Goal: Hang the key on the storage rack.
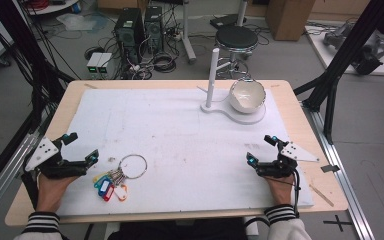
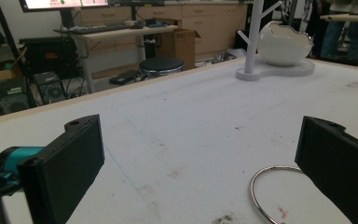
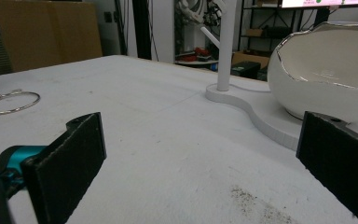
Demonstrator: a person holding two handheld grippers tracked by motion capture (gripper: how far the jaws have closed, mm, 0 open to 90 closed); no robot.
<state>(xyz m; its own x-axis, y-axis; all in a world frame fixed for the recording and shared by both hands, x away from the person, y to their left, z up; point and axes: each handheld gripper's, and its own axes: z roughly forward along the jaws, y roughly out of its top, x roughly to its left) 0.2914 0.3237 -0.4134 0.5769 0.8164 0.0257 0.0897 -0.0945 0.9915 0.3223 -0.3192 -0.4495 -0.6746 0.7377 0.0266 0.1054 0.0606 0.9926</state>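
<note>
A metal key ring [image 1: 132, 166] with several coloured tags [image 1: 110, 188] lies on the white mat [image 1: 180, 145] at the front left. My left gripper [image 1: 82, 147] rests open just left of it, nothing between its jaws. In the left gripper view the ring [image 2: 266, 186] lies by the right jaw of this gripper [image 2: 200, 172]. My right gripper [image 1: 261, 149] stands open at the front right, also holding nothing. Ahead of it [image 3: 200, 172] sits a white egg-shaped bowl [image 3: 326, 79] on a white stand with a post [image 3: 226, 46]; the ring [image 3: 9, 102] lies far left.
The stand's base [image 1: 235, 116] with its post [image 1: 212, 75] and the bowl [image 1: 247, 95] sits at the back right of the mat. A wooden stick [image 1: 321, 195] lies on the table's bare front right corner. A stool [image 1: 236, 37] and computers stand beyond the table.
</note>
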